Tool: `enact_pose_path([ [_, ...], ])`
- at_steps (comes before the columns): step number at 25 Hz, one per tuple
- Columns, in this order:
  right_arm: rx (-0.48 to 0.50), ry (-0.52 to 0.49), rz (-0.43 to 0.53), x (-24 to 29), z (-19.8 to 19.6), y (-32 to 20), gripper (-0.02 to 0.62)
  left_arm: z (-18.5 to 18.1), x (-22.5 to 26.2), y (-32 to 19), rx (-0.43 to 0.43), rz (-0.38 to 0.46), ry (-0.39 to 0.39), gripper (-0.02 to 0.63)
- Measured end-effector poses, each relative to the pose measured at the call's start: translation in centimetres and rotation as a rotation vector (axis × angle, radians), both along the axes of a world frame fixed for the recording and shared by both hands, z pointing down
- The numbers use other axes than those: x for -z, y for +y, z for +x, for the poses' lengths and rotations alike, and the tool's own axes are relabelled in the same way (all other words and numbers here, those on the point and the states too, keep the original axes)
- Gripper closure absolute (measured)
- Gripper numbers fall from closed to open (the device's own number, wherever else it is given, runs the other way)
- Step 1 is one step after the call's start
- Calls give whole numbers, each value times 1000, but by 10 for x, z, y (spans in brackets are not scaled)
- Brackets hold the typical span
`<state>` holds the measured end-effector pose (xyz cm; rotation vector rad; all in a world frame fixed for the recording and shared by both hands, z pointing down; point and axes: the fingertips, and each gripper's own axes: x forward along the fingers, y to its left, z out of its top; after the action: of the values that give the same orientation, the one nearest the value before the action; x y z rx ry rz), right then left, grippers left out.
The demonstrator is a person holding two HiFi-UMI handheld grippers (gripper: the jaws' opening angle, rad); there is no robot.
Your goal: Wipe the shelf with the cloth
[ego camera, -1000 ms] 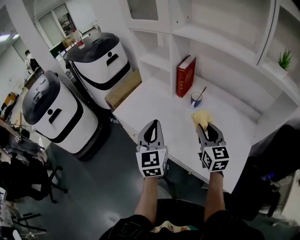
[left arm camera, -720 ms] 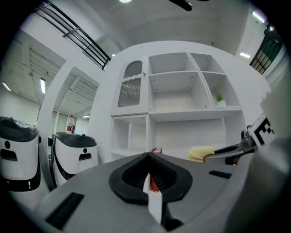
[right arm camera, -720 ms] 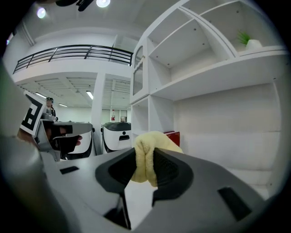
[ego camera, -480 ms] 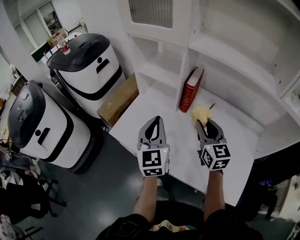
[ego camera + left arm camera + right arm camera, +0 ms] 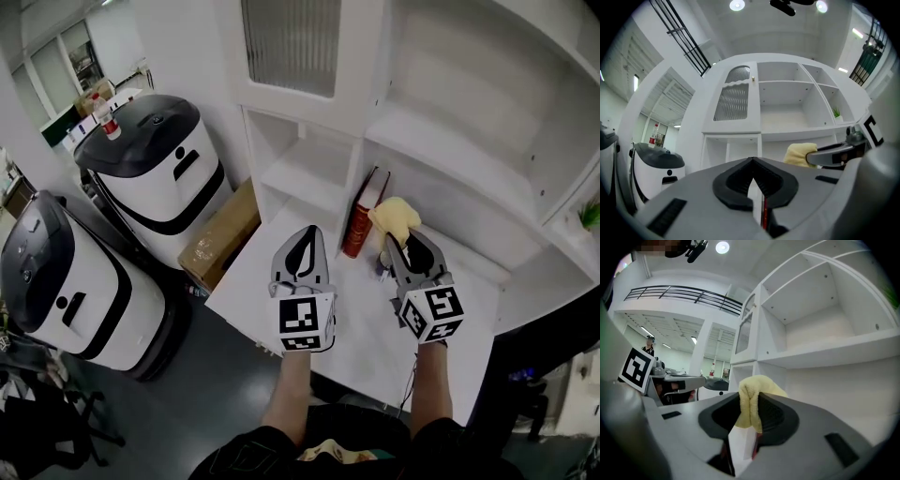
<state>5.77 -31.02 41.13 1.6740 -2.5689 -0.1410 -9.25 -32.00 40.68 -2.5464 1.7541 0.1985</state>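
My right gripper [image 5: 401,236] is shut on a yellow cloth [image 5: 394,217], held up in front of the white shelf unit [image 5: 441,141]. In the right gripper view the cloth [image 5: 752,401] bulges out from between the jaws, with an empty shelf board [image 5: 834,350] ahead and above. My left gripper [image 5: 302,246] is shut on nothing and hovers over the white desk surface [image 5: 281,248]. The left gripper view shows the cloth [image 5: 800,153] and the right gripper's jaw to its right.
A red book [image 5: 362,212] stands upright at the shelf divider, with a cup partly hidden behind the right gripper. Two white and black robot bodies [image 5: 155,169] stand at the left, next to a cardboard box [image 5: 223,234]. A small plant [image 5: 591,214] sits at the far right.
Both grippers have risen, and the view has tilted up toward the upper shelves. The cloth has moved from the desk level up to the book's top.
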Motion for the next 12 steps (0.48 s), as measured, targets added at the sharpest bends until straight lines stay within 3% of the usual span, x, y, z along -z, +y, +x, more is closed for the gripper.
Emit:
enact_pose_path([
  [12,75,21,218,104,-1,-18,491,17,104,-23,-23,219,-63,609],
])
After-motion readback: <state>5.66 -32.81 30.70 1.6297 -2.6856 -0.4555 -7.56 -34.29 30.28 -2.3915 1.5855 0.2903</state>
